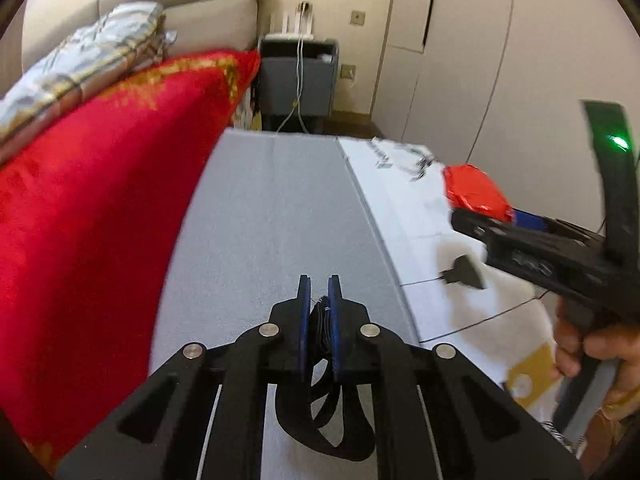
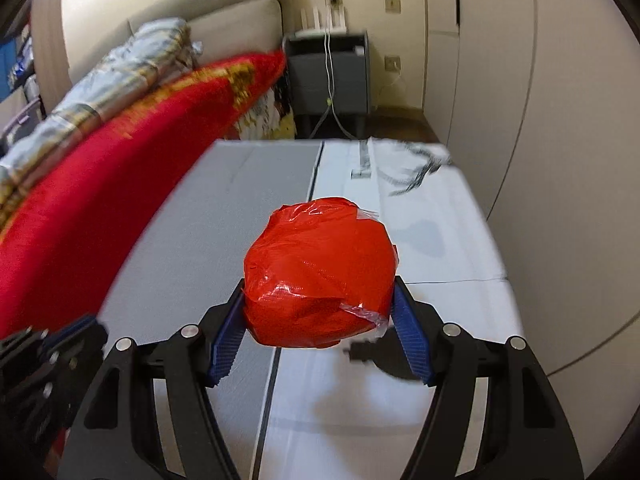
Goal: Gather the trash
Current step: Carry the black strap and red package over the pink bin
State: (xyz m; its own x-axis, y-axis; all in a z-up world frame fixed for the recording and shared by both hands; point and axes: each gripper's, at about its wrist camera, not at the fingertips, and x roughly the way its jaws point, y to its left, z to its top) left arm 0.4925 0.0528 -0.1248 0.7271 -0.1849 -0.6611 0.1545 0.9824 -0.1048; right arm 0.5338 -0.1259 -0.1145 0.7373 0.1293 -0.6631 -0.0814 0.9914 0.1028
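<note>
So the right gripper (image 2: 320, 316) had its blue pads (image 2: 226, 344) pressed on both flanks of a red plastic-wrapped bundle (image 2: 320, 276), jaws fairly wide because the thing is chunky. The bundle sat straight ahead between the fingers, bulging out past the tips, held clear above the white cardboard (image 2: 420, 240), with its shadow visible on the sheet further off. It looked roughly round from there, maybe a bit wider than tall, so no real long axis to speak of.

The left gripper (image 1: 319, 292) was pinched nearly shut on a black strap (image 1: 320, 420), a thin bunch of it wedged between the pads and the loop hanging down under the jaws. From that camera the red bundle (image 1: 476, 192) was off to the right and further away, so the right hand was obviously the one that had it. Both grippers were over the grey panel (image 1: 272, 216) and white cardboard, with a red pillow (image 1: 100, 208) along the left.

What I couldn't make out: no bin or bag anywhere in either view, so where this stuff goes is anyone's guess. There was a small dark object (image 1: 464, 272) on the cardboard, probably a plug or clip, but it's motion-blurred. The bundle's underside was hidden too.
</note>
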